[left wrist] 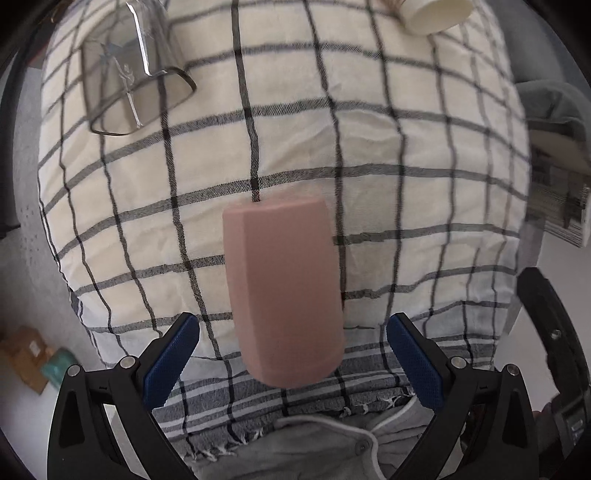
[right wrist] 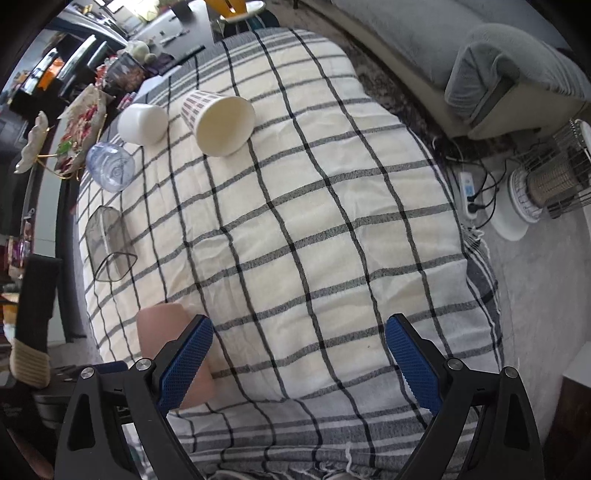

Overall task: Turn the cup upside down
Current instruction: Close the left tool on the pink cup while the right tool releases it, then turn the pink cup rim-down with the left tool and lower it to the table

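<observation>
2 grippers gape empty; left gripper (left wrist: 291, 354) straddles the standing pink cup (left wrist: 284, 291). Next: clamp, then invert.

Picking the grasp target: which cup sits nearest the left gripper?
The pink cup, standing just ahead of the open left gripper. The clear glass cup and white cup sit at the far edge.

A dusty-pink cup (left wrist: 284, 291) stands on a cream tablecloth (right wrist: 295, 206) checked with black and grey lines. Both grippers have black frames and blue textured pads (right wrist: 413, 365). A white cup (right wrist: 142, 123), a cream paper cup (right wrist: 221, 122) with a striped side and a clear bluish cup (right wrist: 110, 171) stand together.
</observation>
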A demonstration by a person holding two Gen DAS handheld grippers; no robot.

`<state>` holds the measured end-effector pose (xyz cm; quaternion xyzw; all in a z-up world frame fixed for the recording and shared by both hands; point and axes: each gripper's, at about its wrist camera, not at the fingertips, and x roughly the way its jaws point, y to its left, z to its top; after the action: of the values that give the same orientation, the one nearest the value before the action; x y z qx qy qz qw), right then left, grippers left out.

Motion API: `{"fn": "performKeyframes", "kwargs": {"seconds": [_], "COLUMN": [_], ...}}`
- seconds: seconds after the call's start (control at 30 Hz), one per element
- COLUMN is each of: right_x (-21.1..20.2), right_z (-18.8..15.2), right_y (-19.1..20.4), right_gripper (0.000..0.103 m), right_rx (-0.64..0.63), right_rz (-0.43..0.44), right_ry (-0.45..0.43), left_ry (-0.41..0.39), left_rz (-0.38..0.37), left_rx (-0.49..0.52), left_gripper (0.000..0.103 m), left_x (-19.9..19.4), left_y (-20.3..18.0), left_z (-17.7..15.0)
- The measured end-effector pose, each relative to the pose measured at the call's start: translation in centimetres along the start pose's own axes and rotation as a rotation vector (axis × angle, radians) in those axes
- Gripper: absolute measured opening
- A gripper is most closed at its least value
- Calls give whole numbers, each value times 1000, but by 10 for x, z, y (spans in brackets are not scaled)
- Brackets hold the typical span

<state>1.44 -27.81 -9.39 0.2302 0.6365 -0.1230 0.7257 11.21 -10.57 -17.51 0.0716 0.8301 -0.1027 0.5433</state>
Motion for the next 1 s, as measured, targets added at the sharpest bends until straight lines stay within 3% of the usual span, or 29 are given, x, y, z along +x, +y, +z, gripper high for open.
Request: {"fn": "performKeyframes", "kwargs": {"seconds": [0.17,0.37,0.43,0.57,0.6,0.87,1.0], "right_x": [24,46,51,56,57,60,52], "right_z": [20,33,37,45,46,47,43], "right_y": [-4,-5,-5,-6,-5,-10,-6], "right_gripper": [95,95,95,95,95,95,95], "right_rx": [9,-9,-14,-21,-22,-17,-29], "right_rz": [-5,-18,-24,-27,-29,-37,-38], "right_ry": [71,136,141,144,144,147,128], "left_ry": [103,144,148,168,176,126,91], "left_rz": [34,63,58,34,35,38,16], "left_rx": [-39,-59,-61,-59,-57,-40,-52], "left_gripper": [103,101,97,70,70,70,70], "left_x": [23,41,43,51,52,57,40], "left_y": [-1,-1,-2,-1,1,-2,10], "left_z": [14,23,24,27,28,10,-1]}}
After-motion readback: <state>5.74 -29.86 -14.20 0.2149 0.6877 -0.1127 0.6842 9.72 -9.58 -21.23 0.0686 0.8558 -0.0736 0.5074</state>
